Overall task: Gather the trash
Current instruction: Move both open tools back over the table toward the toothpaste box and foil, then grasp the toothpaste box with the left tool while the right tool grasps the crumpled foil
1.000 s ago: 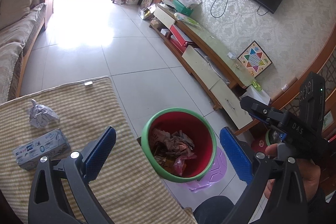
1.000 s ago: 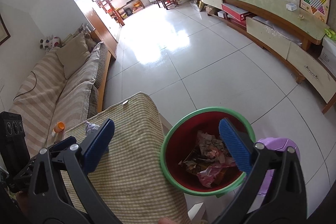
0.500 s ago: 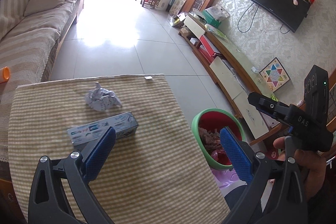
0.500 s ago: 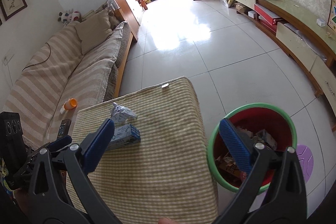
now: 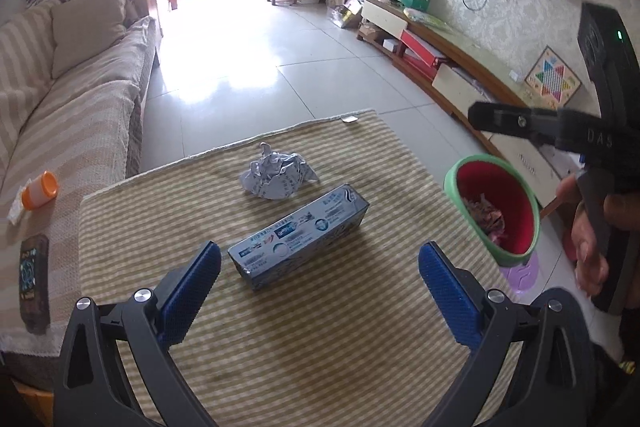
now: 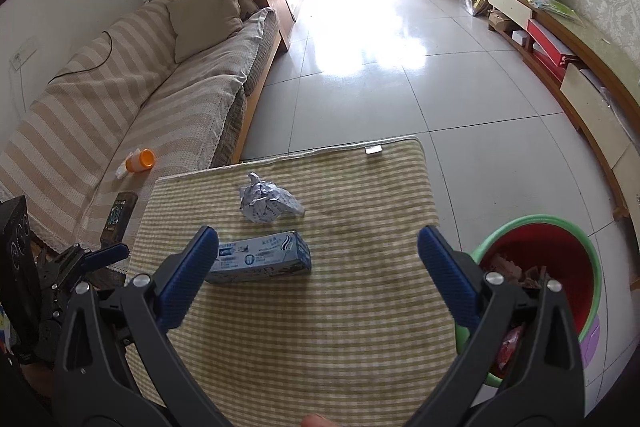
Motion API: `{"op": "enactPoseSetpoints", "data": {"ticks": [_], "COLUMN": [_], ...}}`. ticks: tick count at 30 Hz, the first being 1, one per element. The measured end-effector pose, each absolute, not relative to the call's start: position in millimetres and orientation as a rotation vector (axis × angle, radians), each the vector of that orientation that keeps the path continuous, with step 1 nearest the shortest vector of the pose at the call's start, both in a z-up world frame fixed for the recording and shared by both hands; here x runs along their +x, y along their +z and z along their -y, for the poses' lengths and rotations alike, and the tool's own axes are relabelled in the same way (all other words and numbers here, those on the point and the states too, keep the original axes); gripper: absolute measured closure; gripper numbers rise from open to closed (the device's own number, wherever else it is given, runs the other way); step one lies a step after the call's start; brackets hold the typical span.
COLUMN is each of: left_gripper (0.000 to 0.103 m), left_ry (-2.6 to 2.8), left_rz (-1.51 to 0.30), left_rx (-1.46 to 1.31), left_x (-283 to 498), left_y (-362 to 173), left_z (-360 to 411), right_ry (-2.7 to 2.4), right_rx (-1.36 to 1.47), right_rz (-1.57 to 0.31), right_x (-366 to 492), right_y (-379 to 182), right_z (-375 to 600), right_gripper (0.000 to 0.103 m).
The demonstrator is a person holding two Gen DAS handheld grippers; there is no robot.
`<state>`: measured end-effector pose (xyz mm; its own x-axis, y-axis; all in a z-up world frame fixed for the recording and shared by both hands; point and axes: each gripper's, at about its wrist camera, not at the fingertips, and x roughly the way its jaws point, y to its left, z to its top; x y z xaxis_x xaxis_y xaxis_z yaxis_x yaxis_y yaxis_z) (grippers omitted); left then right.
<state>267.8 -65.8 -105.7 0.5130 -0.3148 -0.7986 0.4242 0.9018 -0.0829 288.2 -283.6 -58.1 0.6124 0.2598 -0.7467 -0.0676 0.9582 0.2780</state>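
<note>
Left gripper (image 5: 319,269) and right gripper (image 6: 318,253), each with blue-padded jaws spread wide and holding nothing, hover over the near part of a bench covered in green-and-beige striped cloth (image 5: 280,347). A grey-blue printed rectangular carton (image 5: 299,235) lies on its side at centre; a crumpled white printed paper ball (image 5: 276,175) sits just beyond it. A red bin with a green rim (image 6: 544,267), holding trash, stands beside the bench's right edge.
</note>
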Motion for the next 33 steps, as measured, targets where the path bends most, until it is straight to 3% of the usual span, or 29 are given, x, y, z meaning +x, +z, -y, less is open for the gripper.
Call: {"op": "enactPoseSetpoints", "data": {"ticks": [13, 22, 25, 33], "left_gripper": [0.011, 0.039, 0.058, 0.063], "left_ry": [-0.554, -0.590, -0.589, -0.558], "left_rz": [-1.065, -1.143, -1.131, -1.138], "left_rx": [0.416, 0.416, 0.396, 0.321], "left_x": [325, 338, 332, 296], "left_y": [-180, -214, -213, -205], "left_z": [89, 86, 81, 45], "right_ry": [0.256, 0.289, 0.302, 0.359], "right_rx": [0.188, 0.182, 0.170, 0.133], "right_rz": [-0.973, -0.990, -0.999, -1.027], "right_x": [342, 370, 375, 387], "right_y": [-103, -119, -124, -140], "right_z": [281, 269, 261, 229], "right_gripper": [0.005, 0.005, 0.005, 0.005]}}
